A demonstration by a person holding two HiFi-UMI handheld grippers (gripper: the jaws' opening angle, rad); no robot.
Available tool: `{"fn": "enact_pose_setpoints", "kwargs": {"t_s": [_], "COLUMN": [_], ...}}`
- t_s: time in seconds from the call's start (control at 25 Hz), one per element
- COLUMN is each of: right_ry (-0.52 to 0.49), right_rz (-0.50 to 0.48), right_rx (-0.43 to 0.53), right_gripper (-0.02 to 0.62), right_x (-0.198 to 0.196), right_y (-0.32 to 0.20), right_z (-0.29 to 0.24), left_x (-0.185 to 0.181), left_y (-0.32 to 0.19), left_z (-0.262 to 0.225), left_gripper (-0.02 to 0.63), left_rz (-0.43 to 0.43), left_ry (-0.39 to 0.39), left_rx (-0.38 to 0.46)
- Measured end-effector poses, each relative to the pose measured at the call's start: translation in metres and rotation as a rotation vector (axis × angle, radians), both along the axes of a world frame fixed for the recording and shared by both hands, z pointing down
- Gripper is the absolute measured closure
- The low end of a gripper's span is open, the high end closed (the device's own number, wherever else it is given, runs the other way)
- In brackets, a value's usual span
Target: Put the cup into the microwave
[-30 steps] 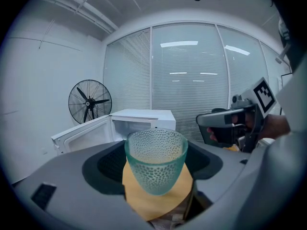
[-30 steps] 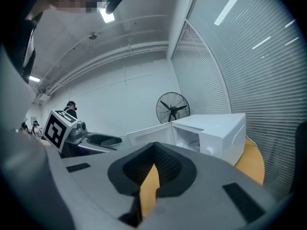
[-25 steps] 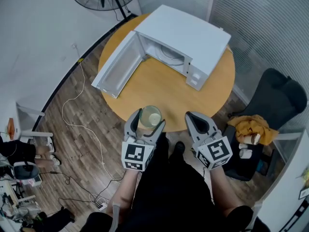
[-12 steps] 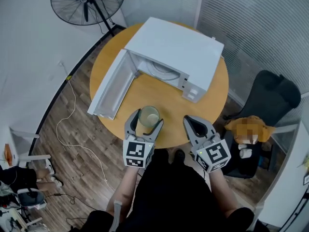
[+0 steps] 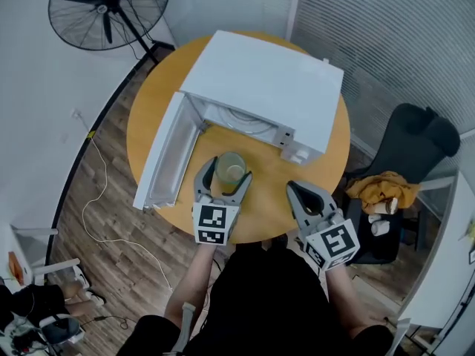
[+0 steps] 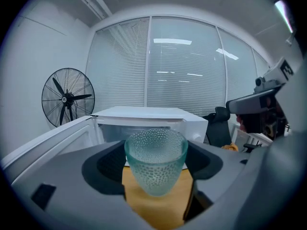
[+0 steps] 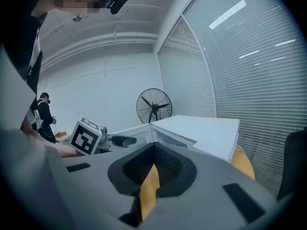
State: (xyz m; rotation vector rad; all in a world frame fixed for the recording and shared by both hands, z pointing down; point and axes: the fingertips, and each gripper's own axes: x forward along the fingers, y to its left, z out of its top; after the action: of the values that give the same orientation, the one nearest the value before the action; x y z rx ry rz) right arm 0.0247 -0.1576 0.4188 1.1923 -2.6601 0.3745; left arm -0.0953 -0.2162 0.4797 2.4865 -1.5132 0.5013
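While the left gripper (image 5: 225,175) grips the dimpled glass cup (image 6: 156,159) upright, the open microwave (image 5: 260,80) gapes straight ahead, the right gripper (image 5: 303,193) closed, empty, alongside.

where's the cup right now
In the head view the textured glass cup sits clamped in the left claw, centre frame, over the round wooden table just in front of the open microwave.

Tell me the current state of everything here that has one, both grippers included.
Microwave: door swung wide open.
Cup: upright, clamped between the left gripper's jaws.
Left gripper: shut on the cup.
Right gripper: shut, holding nothing.
Fan: blades show sharply, so it appears to be off.
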Motion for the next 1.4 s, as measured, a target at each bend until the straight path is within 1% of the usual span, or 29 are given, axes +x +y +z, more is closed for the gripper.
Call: {"fn": "enact_pose_setpoints", "kwargs": {"t_s": [0.44, 0.76, 0.92, 1.08, 1.28, 1.4], "right_ry": [0.031, 0.021, 0.017, 0.016, 0.017, 0.025], "right_rz": [0.089, 0.112, 0.129, 0.143, 0.149, 0.154], "right_rx": [-0.041, -0.075, -0.084, -0.097, -0.112, -0.125], "right_gripper": [0.586, 0.586, 0.586, 0.586, 0.586, 0.586], "right_x": [-0.007, -0.017, -0.018, -0.018, -0.021, -0.02], "right_y": [-0.026, -0.037, -0.041, -0.044, -0.045, -0.043], "right_z": [0.013, 0.024, 0.027, 0.028, 0.032, 0.035], "left_x": [-0.002, 0.0, 0.0, 0.006, 0.012, 0.014], "left_y": [-0.072, -0.114, -0.139, -0.158, -0.175, -0.185], "left_z": [0.043, 0.073, 0.082, 0.091, 0.106, 0.111], "left_gripper": [0.236, 0.236, 0.236, 0.236, 0.236, 0.236], "left_rz": [0.083, 0.11, 0.107, 0.137, 0.177, 0.184], "left_ry": [-0.02, -0.031, -0.054, -0.07, -0.068, -0.058], "left_rx": [-0.009, -0.013, 0.021, 0.047, 0.059, 0.079]}}
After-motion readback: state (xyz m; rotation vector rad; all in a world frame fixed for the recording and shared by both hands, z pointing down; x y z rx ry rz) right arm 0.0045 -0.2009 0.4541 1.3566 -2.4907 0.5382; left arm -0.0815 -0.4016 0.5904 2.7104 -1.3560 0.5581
